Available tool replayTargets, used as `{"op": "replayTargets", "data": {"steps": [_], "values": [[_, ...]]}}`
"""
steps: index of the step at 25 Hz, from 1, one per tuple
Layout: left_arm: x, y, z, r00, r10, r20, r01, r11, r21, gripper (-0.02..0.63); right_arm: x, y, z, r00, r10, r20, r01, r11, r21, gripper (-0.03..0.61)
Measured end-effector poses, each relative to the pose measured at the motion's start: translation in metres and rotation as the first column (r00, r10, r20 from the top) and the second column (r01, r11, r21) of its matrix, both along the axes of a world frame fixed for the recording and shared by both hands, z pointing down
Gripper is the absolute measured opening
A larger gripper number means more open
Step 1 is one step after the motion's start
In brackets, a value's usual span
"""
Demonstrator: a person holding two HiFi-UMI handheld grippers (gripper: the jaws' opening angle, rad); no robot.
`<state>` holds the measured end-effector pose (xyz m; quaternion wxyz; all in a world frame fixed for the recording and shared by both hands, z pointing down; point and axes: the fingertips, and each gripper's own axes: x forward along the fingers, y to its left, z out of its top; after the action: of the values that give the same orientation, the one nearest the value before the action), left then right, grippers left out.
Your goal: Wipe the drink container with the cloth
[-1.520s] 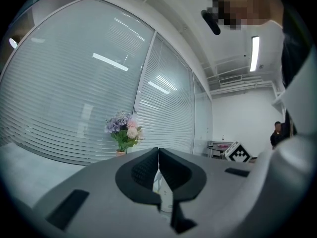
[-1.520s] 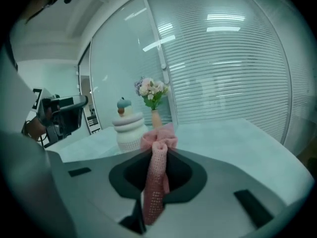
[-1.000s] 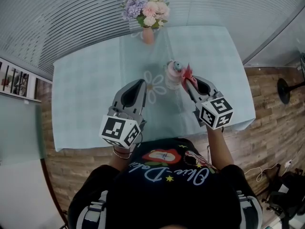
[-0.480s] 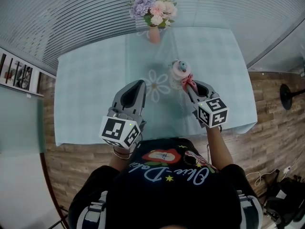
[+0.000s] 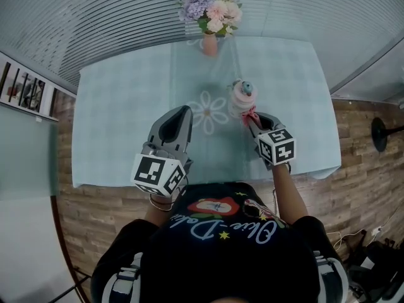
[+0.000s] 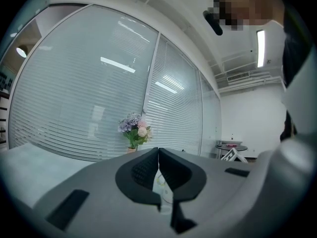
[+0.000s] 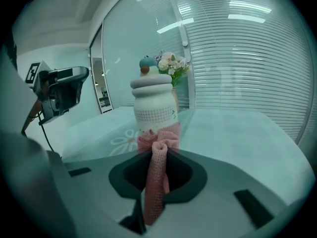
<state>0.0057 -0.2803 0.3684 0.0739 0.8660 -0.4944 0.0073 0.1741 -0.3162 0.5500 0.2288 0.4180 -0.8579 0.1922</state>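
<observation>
Container [image 5: 242,98] stands upright on the bench [image 5: 120,118], right of centre. Right hand-held gripper [image 5: 252,120] reaches forward from the near edge, clenched on a pink cloth [image 7: 154,182] that lies against its lower side. Left hand-held gripper [image 5: 185,111] hangs raised well to the left, jaws together, empty.

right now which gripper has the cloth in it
The right gripper: its jaws are clamped on the pink cloth, held against the drink container. The left gripper is shut on nothing.
</observation>
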Motion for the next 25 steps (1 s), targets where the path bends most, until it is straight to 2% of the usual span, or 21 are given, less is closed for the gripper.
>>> {"op": "replayTargets", "data": {"steps": [15,22,25], "values": [[-0.023,0.006,0.001,0.998,-0.059,-0.012,0.059,0.998,0.002,0.005,-0.004,0.0,0.038,0.994,-0.047,-0.099,0.036,0.994,-0.103,0.054],[-0.022,0.01,0.001,0.999,-0.047,-0.017,0.047,0.999,0.0,0.005,-0.002,0.007,0.031,0.996,-0.02,-0.087,0.012,0.996,-0.085,0.054],[-0.017,0.009,0.0,0.999,-0.029,-0.017,0.029,1.0,0.0,0.005,-0.002,0.021,0.021,0.999,-0.016,-0.051,0.012,0.997,-0.079,0.054]]}}
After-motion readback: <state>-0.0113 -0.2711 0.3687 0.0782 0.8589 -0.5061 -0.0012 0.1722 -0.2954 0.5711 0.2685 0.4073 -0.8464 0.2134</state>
